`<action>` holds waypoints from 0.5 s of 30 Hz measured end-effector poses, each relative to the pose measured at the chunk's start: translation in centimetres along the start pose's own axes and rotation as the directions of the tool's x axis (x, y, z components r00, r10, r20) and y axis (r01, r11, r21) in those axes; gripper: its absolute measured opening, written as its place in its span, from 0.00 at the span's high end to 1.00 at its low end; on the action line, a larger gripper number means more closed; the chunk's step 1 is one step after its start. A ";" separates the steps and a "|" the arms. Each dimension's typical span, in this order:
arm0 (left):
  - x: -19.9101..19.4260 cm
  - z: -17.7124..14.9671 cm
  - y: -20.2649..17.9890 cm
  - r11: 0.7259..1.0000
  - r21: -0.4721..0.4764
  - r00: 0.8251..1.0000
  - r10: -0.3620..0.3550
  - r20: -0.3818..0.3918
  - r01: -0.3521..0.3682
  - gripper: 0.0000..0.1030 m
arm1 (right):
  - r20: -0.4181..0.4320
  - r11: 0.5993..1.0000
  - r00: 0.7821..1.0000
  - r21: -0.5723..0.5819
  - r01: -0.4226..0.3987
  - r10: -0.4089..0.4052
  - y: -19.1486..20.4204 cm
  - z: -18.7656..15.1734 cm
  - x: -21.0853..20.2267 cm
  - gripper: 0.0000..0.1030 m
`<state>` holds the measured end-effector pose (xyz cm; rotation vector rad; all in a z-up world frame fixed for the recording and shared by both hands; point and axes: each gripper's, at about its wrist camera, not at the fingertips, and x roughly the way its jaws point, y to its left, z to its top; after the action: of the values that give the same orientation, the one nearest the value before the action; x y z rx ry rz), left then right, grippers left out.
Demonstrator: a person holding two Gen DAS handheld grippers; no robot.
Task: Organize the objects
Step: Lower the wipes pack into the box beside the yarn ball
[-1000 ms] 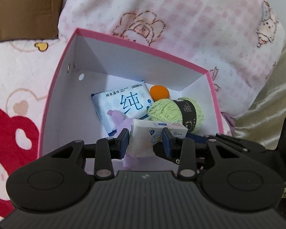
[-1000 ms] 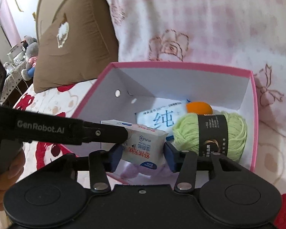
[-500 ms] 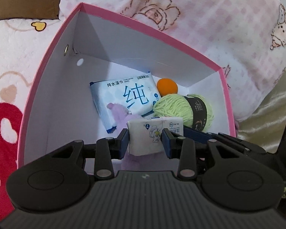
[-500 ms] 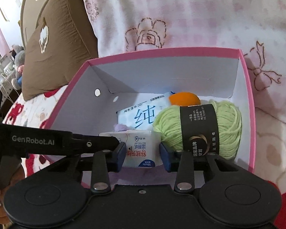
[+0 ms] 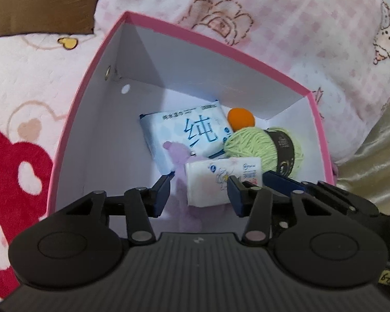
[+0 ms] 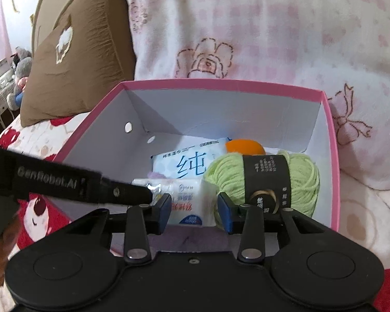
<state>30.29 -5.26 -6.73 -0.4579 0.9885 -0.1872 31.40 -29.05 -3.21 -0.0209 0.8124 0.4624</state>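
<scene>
While the small tissue pack (image 5: 222,182) is being kept low inside the pink box (image 5: 215,44), just beside the green yarn ball (image 5: 265,150) and in front of the wet-wipe packet (image 5: 187,132), it is being touched only by the right finger of the left claw (image 5: 199,195), whose jaws are being held spread with a gap on the left. The same pack (image 6: 192,202) is being pinched between the fingers of the right claw (image 6: 195,212).

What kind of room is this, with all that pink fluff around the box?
Most likely a bedroom: a pink quilt and brown pillow sit behind the box, with stuffed toys further off.
</scene>
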 end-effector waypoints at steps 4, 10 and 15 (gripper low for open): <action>0.4 -0.3 -0.1 0.999 0.023 1.000 0.022 -0.003 -0.022 0.69 | 0.005 0.999 1.000 0.028 -0.019 0.019 -0.5 -0.3 -0.5 0.57; 1.5 -0.8 -0.9 0.999 0.015 0.999 0.033 0.019 -0.033 0.72 | -0.004 0.999 0.999 0.014 -0.043 0.043 0.0 -0.6 0.5 0.61; 1.9 -0.4 -0.4 0.999 -0.009 0.999 0.031 0.011 -0.031 0.71 | 0.004 1.000 1.000 0.013 0.011 -0.011 0.5 -0.4 1.4 0.67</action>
<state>31.06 -6.38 -8.21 -0.4514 0.9848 -0.1523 31.80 -28.11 -4.40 -0.0119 0.8110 0.4467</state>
